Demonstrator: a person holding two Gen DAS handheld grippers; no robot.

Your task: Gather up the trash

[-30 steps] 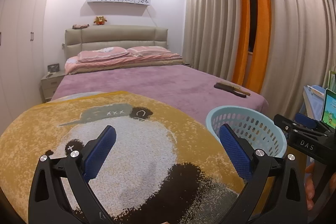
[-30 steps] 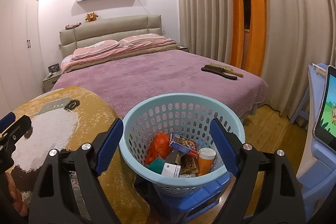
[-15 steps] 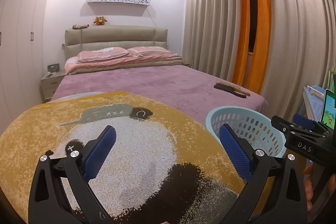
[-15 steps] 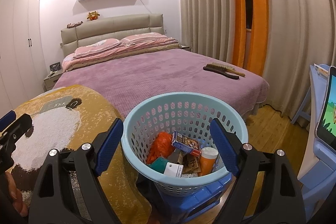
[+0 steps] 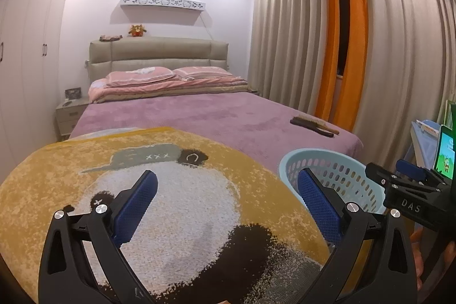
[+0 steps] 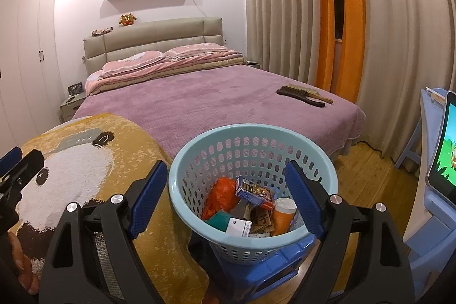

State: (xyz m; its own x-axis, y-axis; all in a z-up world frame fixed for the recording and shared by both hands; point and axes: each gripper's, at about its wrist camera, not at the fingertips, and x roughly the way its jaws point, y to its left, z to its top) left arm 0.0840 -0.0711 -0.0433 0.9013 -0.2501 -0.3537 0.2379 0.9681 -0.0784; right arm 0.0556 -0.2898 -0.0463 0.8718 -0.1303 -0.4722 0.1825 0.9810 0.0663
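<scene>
Right wrist view: right gripper (image 6: 225, 201) is gaping wide, empty, above trash-filled laundry basket (image 6: 253, 133).
Left gripper (image 5: 228, 204): is spreading wide over panda blanket (image 5: 171, 204), holding nothing.

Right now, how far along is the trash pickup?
Looks mostly done: the light blue basket already holds an orange bag, a printed box and an orange cup. Left gripper and right gripper are open, holding nothing. No loose trash shows; two brushes lie on the bed.
</scene>
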